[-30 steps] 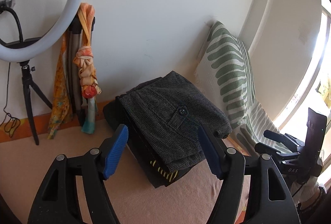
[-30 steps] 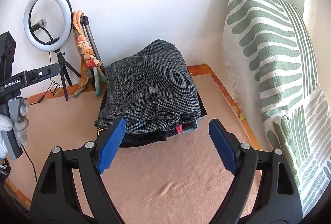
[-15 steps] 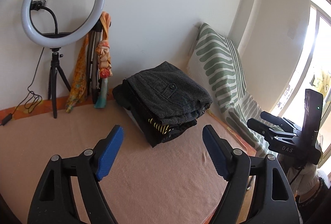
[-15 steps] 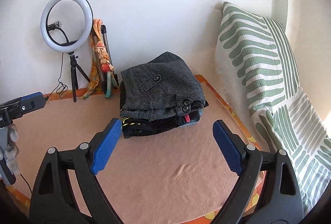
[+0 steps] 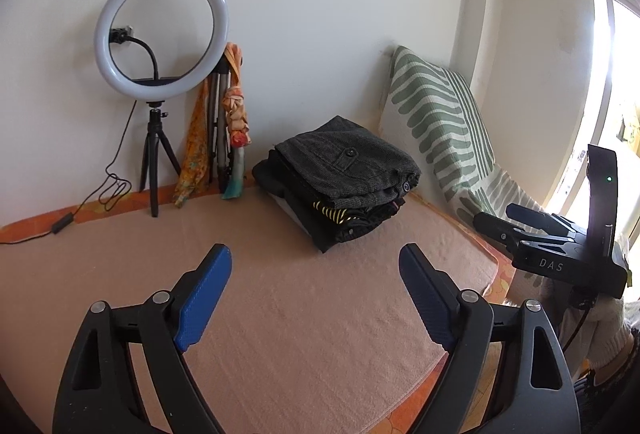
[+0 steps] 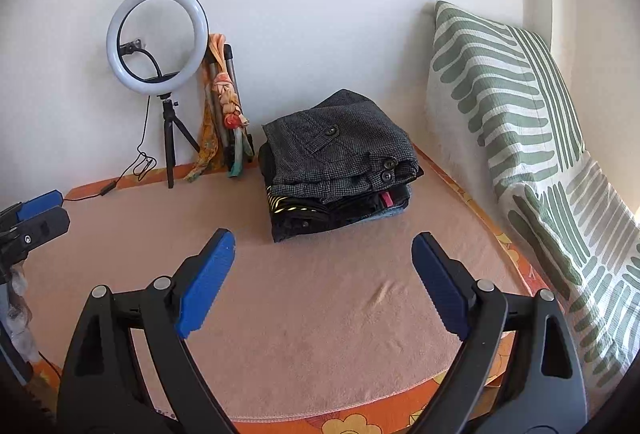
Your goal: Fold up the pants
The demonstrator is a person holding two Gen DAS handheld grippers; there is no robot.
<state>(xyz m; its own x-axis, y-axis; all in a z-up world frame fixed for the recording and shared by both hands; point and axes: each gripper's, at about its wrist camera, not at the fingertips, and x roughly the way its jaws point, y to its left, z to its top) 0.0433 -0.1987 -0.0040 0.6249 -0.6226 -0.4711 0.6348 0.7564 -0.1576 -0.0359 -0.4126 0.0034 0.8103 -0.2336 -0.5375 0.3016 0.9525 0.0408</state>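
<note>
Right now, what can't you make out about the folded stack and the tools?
- Lower garments under the grey pants: both views show only folded edges, so their type and count are unclear.
- Stack's far side: hidden by the stack itself.
- Right tool in left view: tips overlap, opening unreadable there.
- Window: overexposed.

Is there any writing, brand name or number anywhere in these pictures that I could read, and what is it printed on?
"DAS": pale letters on the black body of the right gripper, seen in the left wrist view.
Nothing else is readable. The folded grey pants, the ring light and the striped pillow show no lettering. In the right wrist view, the visible part of the left gripper shows no legible print.
</note>
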